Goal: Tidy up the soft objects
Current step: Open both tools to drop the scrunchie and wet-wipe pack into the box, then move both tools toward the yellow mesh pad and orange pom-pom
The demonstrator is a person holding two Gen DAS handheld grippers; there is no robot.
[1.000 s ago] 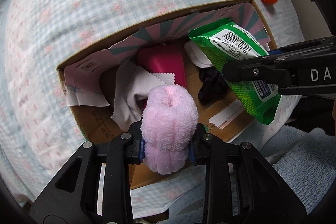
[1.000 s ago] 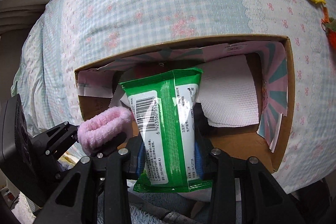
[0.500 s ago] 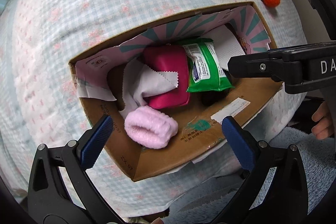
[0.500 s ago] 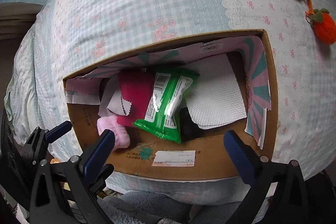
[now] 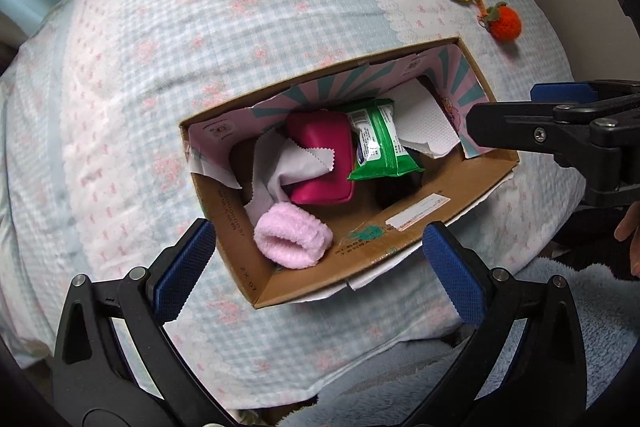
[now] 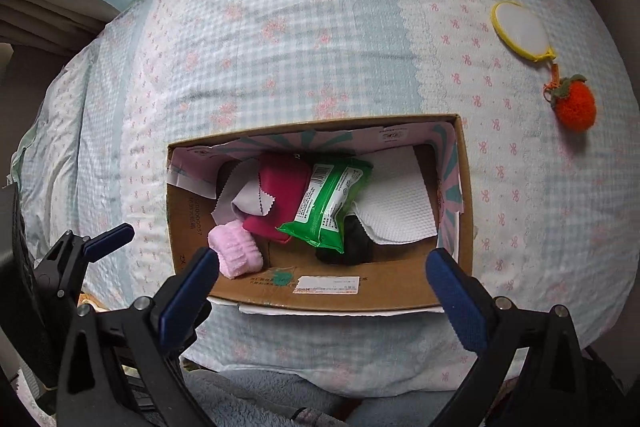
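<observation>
1. Left hand-held gripper [image 5: 316, 269]: jaws apart, empty, above the cardboard box [image 5: 460, 183] on the bed [image 5: 160, 67].
2. Box contents: pink fluffy roll [image 5: 292, 237], red pouch [image 5: 324, 155], green wipes pack [image 5: 380, 147].
3. Right hand-held gripper [image 6: 322, 291]: jaws apart, empty.

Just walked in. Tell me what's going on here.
A person is sorting soft things into a cardboard box on a bed, with a handheld gripper in each hand. The left gripper and right gripper are both open and empty, above the box. Inside lie a pink fluffy band, a green wipes pack, a magenta pouch, a pale cloth and white paper towel. A strawberry keychain is out on the bedspread.
</observation>
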